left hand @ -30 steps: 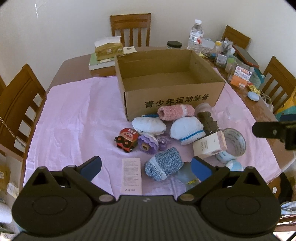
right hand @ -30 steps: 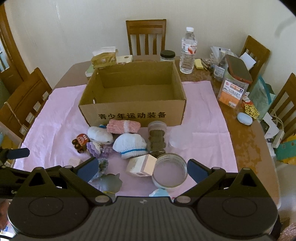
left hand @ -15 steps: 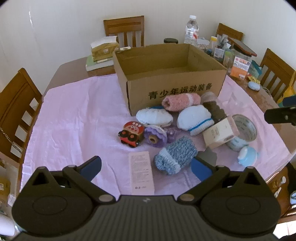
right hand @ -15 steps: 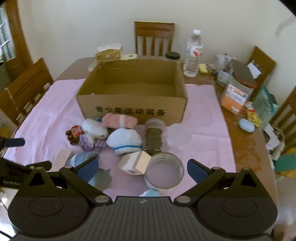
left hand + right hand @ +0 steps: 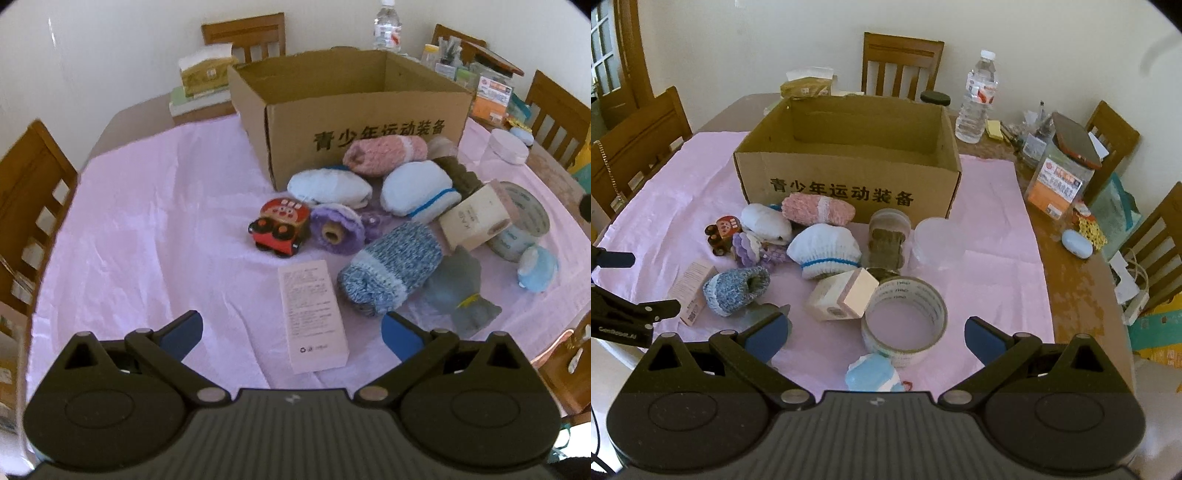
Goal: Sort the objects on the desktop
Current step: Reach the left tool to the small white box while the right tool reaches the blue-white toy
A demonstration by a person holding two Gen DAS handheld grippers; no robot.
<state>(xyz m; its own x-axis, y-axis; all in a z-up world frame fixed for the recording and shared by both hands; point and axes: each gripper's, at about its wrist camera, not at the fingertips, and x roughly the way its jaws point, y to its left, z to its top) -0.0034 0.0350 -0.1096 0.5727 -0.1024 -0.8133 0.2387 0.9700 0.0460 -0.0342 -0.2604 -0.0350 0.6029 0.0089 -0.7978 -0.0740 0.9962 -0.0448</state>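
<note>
On the pink cloth [image 5: 147, 206] that covers most of the table [image 5: 1067, 291], a heap of small things lies against the front wall of an open carton [image 5: 849, 184]. The carton looks empty as far as its inside shows. The left gripper [image 5: 291, 334] hangs over the near edge of the cloth with its jaws spread wide and nothing between them; a flat pink box [image 5: 312, 314] lies just ahead of the gap. To its right a blue knit sock [image 5: 391, 266] leans toward a grey soft toy [image 5: 461, 295]. Farther in are a red toy car [image 5: 280, 225], a purple knit piece [image 5: 336, 229], two pale blue bundles [image 5: 328, 186] and a pink sock [image 5: 384, 153] touching the carton.

The right gripper [image 5: 873, 338] is likewise wide open and empty, poised above a tape roll [image 5: 905, 317] with a small blue plush [image 5: 873, 374] at the cloth's near edge just below it. A cream box [image 5: 844, 297] rests tilted against the roll. Behind it stand a jar of brown stuff [image 5: 888, 240] and a clear tub [image 5: 936, 242], both close to the carton.

The left half of the cloth is bare from the heap out to the chairs [image 5: 26, 206]. On the right, bare cloth runs beside the carton to the cloth's edge; beyond it the wood holds a bottle [image 5: 977, 99], an orange-labelled canister [image 5: 1060, 181] and a pale blue case [image 5: 1076, 243] near the table's rim.
</note>
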